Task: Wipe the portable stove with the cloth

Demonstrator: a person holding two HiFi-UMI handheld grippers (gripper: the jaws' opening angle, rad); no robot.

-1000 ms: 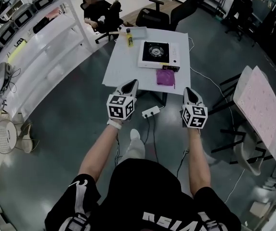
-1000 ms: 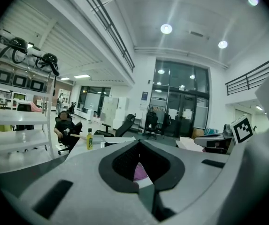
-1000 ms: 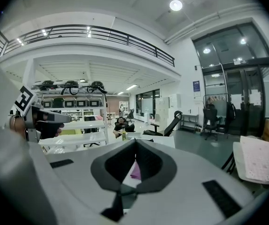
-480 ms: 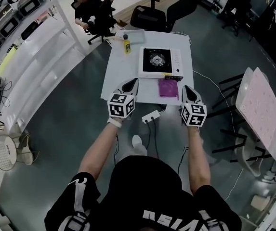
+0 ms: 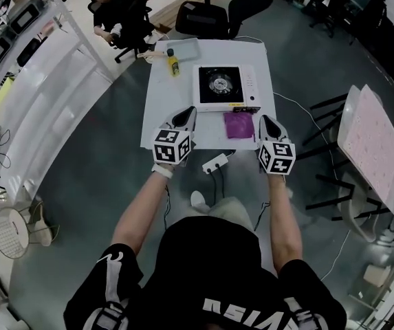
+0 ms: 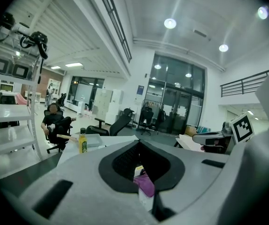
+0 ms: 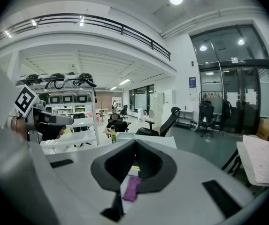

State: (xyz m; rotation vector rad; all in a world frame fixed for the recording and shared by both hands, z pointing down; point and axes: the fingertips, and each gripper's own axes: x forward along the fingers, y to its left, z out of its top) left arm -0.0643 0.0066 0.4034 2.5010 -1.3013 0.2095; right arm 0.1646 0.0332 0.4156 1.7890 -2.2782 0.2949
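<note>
Left tongs (image 5: 184, 117) and right tongs (image 5: 266, 124) are each pressed together, pinching nothing, and hover at the bench's (image 5: 161, 119) near edge (one toward each near corner). A yellow bottle (image 5: 173, 64) stands beside a shallow tray (image 5: 185, 47) at the far left corner. The portable stove (image 5: 225, 86) sits right of centre, with the purple cloth (image 5: 238, 125) just nearer. Office chairs (image 5: 203, 19) crowd the far edge.

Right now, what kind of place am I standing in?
Probably an open-plan lab or office hall: swivel chairs behind a white table, equipment racks along one side, and tall glass doors.
</note>
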